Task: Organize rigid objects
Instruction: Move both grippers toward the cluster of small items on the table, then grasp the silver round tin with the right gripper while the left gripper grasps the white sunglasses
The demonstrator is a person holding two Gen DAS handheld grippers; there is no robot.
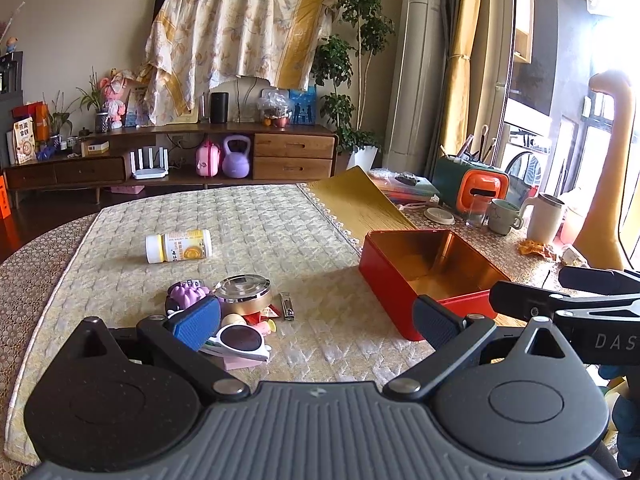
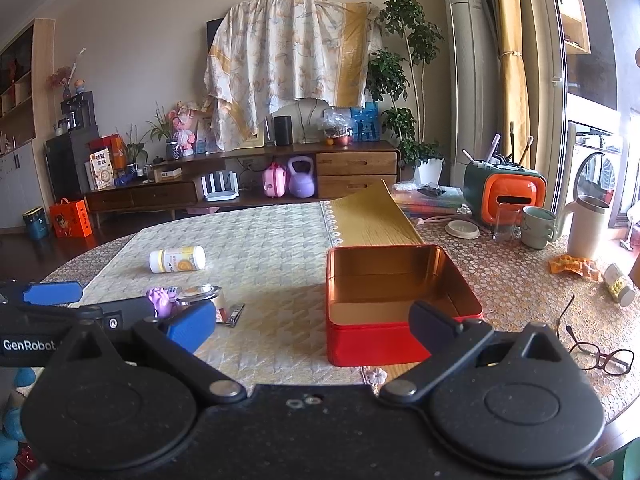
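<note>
Both hand-held grippers wide open, empty — clutter at ten o'clock.
Left hand-held gripper (image 1: 316, 320) is nearer the white-framed sunglasses (image 1: 240, 340); empty red rectangular tin (image 2: 396, 300) sits at twelve o'clock of right hand-held gripper (image 2: 312, 326).

A: Left wrist cam? Low over table (image 1: 280, 220), looking fwd along own open fingers toward TV wall. Clutter pile close under left finger, red tin (image 1: 424, 276) near right.

B: Right wrist cam much the same, set further right. Tin (image 2: 400, 300) dead ahead, close. Glasses (image 2: 600, 354) at right edge.

A: Shared: tin, white bottle (image 1: 178, 245), cabinet, window side. Pile partly hidden on right cam, prob. same items.
</note>
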